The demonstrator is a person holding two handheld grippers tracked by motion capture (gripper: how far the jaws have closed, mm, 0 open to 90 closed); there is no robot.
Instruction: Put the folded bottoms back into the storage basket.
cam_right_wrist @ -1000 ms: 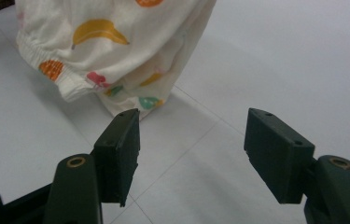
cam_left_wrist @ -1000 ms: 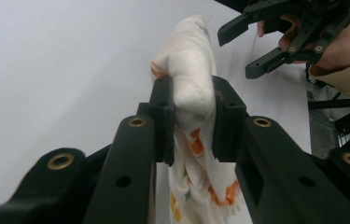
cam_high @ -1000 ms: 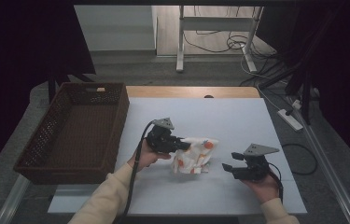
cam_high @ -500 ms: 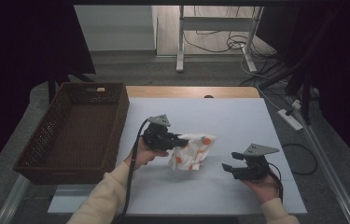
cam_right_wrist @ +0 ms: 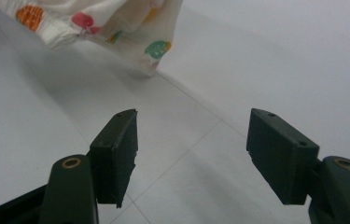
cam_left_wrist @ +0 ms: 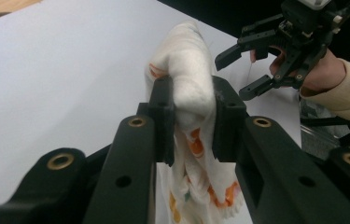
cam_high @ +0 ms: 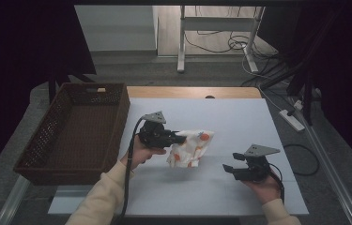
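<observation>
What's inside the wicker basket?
The basket holds nothing on its visible floor; a small tan tag sits at its far rim. Its near wall hides the front strip of floor.

A: What's the left gripper (cam_high: 179, 138) doing?
B: It's clamped on a white cloth (cam_high: 190, 147) with orange spots, which hangs from the jaws above the white mat (cam_high: 230, 112).
A: And the right gripper (cam_high: 228, 169)?
B: Low over the mat, well apart from the cloth, jaws spread, nothing between them.
A: The basket (cam_high: 77, 126)?
B: Brown wicker, at the mat's left edge.
</observation>
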